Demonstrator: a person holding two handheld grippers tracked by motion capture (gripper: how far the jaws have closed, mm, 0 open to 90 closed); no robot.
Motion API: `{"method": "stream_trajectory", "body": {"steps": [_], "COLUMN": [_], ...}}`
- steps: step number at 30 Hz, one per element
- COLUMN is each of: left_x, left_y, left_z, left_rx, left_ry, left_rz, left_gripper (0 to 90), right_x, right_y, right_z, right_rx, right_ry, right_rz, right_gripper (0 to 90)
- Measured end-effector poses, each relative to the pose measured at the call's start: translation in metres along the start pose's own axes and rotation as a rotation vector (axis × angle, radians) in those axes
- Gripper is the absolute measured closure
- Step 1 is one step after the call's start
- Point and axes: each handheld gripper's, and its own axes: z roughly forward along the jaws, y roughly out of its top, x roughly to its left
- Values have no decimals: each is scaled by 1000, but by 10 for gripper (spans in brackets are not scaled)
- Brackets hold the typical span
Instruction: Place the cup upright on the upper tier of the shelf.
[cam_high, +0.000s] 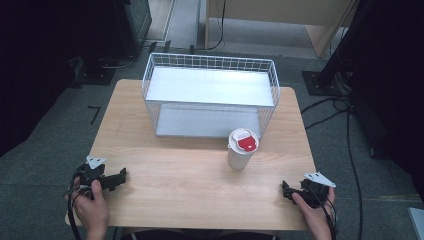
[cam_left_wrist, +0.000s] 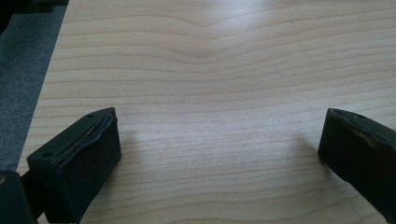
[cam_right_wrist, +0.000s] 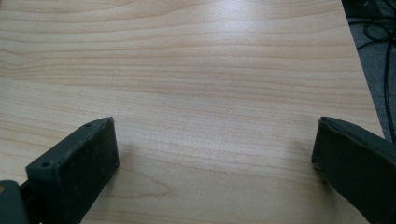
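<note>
The left gripper (cam_high: 117, 177) rests near the table's (cam_high: 175, 190) front left corner and the right gripper (cam_high: 286, 190) near its front right corner, each held in a hand, and in both gripper views the two black jaws stand spread wide over bare wood with nothing between them. A white lidded cup (cam_high: 242, 149) with a red patch on its lid stands upright right of the table's middle, well apart from both grippers and just in front of the right end of the white wire basket (cam_high: 210, 62), which sits along the back edge.
</note>
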Motion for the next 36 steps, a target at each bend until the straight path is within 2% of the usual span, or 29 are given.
{"method": "stream_trajectory", "body": {"steps": [7, 10, 13, 17, 21, 25, 36], "left_x": [0, 0, 0, 0, 0, 0, 0], "left_y": [0, 0, 0, 0, 0, 0, 0], "left_z": [0, 0, 0, 0, 0, 0, 0], "left_rx": [0, 0, 0, 0, 0, 0, 0], "left_ry": [0, 0, 0, 0, 0, 0, 0], "left_rz": [0, 0, 0, 0, 0, 0, 0], "left_gripper": [0, 0, 0, 0, 0, 0, 0], "right_x": [0, 0, 2, 10, 24, 34, 54], "right_y": [-1, -1, 1, 6, 11, 14, 18], "right_z": [-1, -4, -6, -8, -10, -9, -7], "right_rx": [-2, 1, -20, -29, -38, -48, -55], "right_ry": [-5, 18, 37, 47, 69, 80, 111], "right_rz": [9, 17, 32, 25, -8, -21, -58], "right_gripper": [3, 3, 3, 3, 2, 3, 2]}}
